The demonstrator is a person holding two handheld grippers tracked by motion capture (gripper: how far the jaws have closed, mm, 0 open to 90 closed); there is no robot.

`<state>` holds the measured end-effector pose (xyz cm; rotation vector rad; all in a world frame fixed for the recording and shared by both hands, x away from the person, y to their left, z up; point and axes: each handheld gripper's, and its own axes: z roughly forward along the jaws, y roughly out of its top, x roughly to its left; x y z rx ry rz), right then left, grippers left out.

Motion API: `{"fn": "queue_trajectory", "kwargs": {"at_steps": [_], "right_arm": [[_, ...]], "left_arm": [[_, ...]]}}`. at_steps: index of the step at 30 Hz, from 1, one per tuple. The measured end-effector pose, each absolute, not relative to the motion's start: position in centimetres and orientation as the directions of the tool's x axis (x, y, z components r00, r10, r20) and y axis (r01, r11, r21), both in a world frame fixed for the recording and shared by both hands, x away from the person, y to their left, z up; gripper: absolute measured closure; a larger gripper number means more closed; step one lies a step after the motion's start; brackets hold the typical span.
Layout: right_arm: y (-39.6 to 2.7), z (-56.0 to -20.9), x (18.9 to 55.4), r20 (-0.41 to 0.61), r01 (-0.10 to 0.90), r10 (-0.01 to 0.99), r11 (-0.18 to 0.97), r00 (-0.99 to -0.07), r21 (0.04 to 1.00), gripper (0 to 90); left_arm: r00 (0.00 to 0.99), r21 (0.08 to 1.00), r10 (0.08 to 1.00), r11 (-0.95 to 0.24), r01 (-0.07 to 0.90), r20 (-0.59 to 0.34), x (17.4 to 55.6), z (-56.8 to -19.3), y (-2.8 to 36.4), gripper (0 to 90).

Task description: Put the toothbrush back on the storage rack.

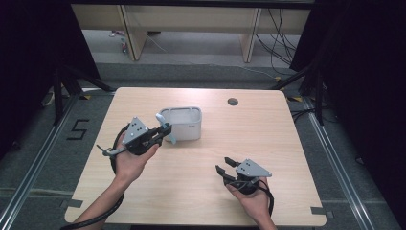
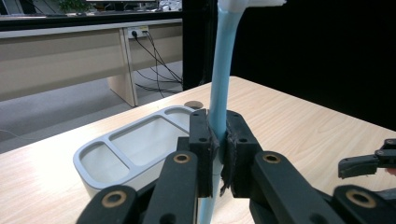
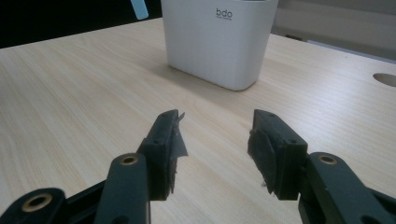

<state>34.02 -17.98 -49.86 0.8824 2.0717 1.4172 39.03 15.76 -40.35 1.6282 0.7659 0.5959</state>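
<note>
A light blue handle with a white head (image 2: 223, 70) stands upright between the jaws of my left gripper (image 2: 217, 140), which is shut on it. In the high view the left gripper (image 1: 165, 132) holds this blue tool (image 1: 163, 125) just left of a white three-compartment container (image 1: 184, 125). The container's rim (image 2: 83, 157) lies just beyond and left of the jaws in the left gripper view. My right gripper (image 1: 224, 165) rests low at the front right of the table, open with nothing between its fingers. In the right gripper view the right gripper (image 3: 215, 135) faces the container's wall (image 3: 217, 42).
The light wooden table (image 1: 206, 191) has a round cable hole (image 1: 232, 101) at the back right. Black frames and cables stand on the floor beyond the table. The right gripper's jaw tip (image 2: 369, 163) shows at the right of the left gripper view.
</note>
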Motion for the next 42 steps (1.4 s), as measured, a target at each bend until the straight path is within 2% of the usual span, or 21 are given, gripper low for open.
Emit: {"fn": "queue_trajectory", "kwargs": {"at_steps": [2,4,8,10,11,19,22,26,31,33,42], "right_arm": [[-17.9,-50.0,33.8,0.012,0.278,0.744,0.235,-0.668,0.931,52.4],[-18.1,-50.1,34.0,-0.029,0.240,0.740,0.255,-0.672,0.937,52.1],[-18.1,-50.4,33.9,0.016,0.281,0.741,0.235,-0.672,0.931,51.7],[-18.1,-50.4,33.9,-0.003,0.266,0.743,0.243,-0.669,0.933,51.6],[-18.0,-50.4,33.6,0.029,0.297,0.752,0.224,-0.658,0.928,51.6],[-18.1,-50.6,33.9,0.004,0.261,0.743,0.229,-0.669,0.938,51.2],[-18.1,-50.6,33.7,0.029,0.294,0.743,0.228,-0.668,0.928,51.2],[-18.3,-50.6,34.0,-0.026,0.245,0.742,0.254,-0.670,0.936,51.1],[-18.0,-50.8,33.9,0.016,0.262,0.738,0.219,-0.674,0.940,51.0],[-18.0,-50.8,33.8,0.010,0.260,0.748,0.218,-0.663,0.941,50.9],[-17.9,-50.8,33.7,0.044,0.291,0.744,0.206,-0.667,0.934,50.7]], "left_arm": [[0.653,0.982,0.757,-0.105,0.155,-0.022,39.1,-40.2,15.9,83.1],[0.653,0.982,0.757,-0.110,0.154,-0.017,39.2,-40.0,16.0,83.1],[0.651,0.982,0.759,-0.114,0.152,-0.012,39.4,-39.9,16.2,83.1],[0.648,0.982,0.762,-0.118,0.149,-0.007,39.5,-39.9,16.3,83.1],[0.645,0.981,0.764,-0.119,0.151,-0.006,39.5,-39.9,16.3,83.1],[0.632,0.983,0.775,-0.122,0.141,0.006,39.9,-39.4,16.7,83.1],[0.627,0.983,0.779,-0.119,0.140,0.005,40.0,-39.1,16.9,83.1],[0.624,0.984,0.782,-0.119,0.136,0.008,40.2,-38.8,17.0,83.1],[0.620,0.984,0.785,-0.122,0.130,0.015,40.4,-38.4,17.2,83.2],[0.624,0.985,0.780,-0.139,0.102,0.045,40.7,-38.2,17.3,83.2],[0.612,0.986,0.790,-0.132,0.101,0.043,41.3,-37.7,17.6,83.2]]}}
